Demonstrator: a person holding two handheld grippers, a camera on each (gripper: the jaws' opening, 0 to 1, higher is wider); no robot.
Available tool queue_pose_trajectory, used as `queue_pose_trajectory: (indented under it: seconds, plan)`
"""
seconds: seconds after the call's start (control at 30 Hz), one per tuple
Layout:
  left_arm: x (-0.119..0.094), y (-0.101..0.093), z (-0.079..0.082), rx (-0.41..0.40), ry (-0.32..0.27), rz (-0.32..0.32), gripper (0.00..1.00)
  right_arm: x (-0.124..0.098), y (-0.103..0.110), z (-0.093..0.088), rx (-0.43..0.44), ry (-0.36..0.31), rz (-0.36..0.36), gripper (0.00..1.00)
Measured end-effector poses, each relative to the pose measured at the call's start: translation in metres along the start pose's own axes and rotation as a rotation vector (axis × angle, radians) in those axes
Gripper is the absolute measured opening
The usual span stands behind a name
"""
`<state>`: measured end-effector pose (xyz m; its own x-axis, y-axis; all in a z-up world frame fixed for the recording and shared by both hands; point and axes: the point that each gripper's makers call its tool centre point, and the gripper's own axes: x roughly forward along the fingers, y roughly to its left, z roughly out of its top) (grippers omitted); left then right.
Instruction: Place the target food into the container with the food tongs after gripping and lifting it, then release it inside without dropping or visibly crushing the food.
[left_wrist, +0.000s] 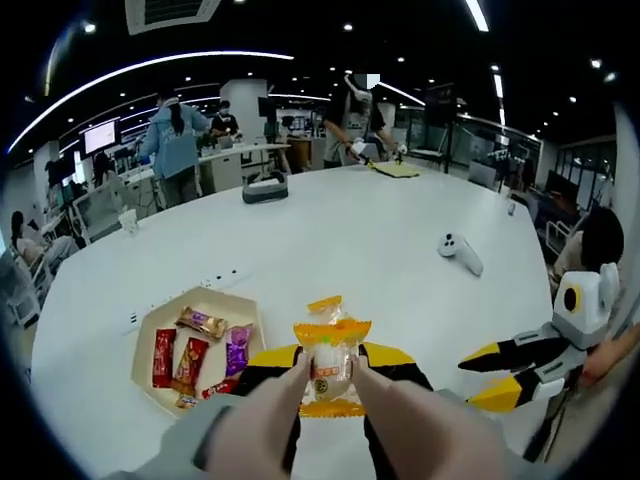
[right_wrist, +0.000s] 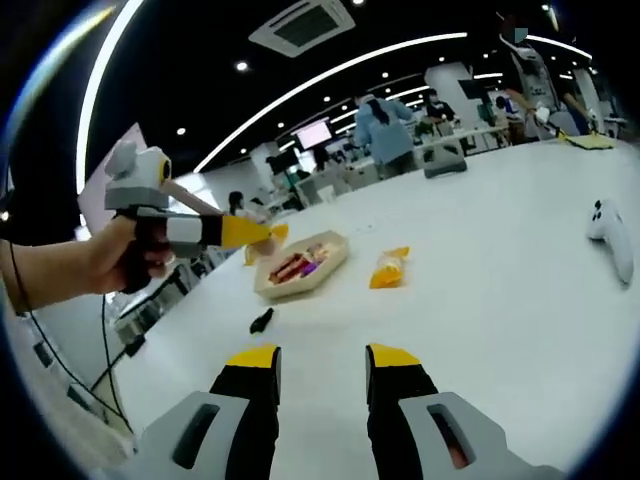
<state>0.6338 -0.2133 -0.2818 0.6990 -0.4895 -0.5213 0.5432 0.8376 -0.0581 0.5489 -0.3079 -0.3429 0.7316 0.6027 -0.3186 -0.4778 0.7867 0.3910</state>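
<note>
White table (left_wrist: 380, 230) stretches wide; on it sits the hexagonal snack tray (left_wrist: 160, 318). Left gripper (left_wrist: 328, 372) is clamped on a yellow-wrapped snack packet (left_wrist: 330, 358), held above the table just beside the tray. Right gripper (right_wrist: 322, 372) hovers, jaws parted, nothing between them.

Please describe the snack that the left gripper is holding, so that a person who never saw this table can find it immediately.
On the big white table, find the beige hexagonal tray of wrapped sweets. Just beside it, the left gripper is shut on a snack packet. Unlike the red and purple sweets in the tray, it is clear in the middle with orange-yellow crimped ends.
</note>
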Motion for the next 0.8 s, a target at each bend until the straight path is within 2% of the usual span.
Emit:
queue_pose_trajectory:
  seconds: [0.17, 0.4, 0.53, 0.63, 0.8]
  plan:
    - [0.001, -0.001, -0.008, 0.001, 0.005, 0.007, 0.2, -0.006, -0.008, -0.004, -0.011, 0.01, -0.006, 0.33]
    - [0.003, 0.001, -0.006, -0.042, -0.007, 0.017, 0.2, -0.019, -0.024, 0.001, 0.011, -0.019, -0.047, 0.33]
    - [0.004, 0.002, -0.002, -0.062, -0.004, 0.021, 0.2, -0.017, -0.02, -0.003, 0.023, -0.002, -0.04, 0.33]
    - [0.003, 0.001, 0.003, -0.048, -0.013, 0.024, 0.2, -0.012, -0.014, -0.005, 0.003, 0.009, -0.018, 0.33]
    - [0.002, 0.006, 0.008, -0.055, -0.019, 0.033, 0.2, -0.009, -0.011, -0.001, 0.003, 0.004, -0.006, 0.33]
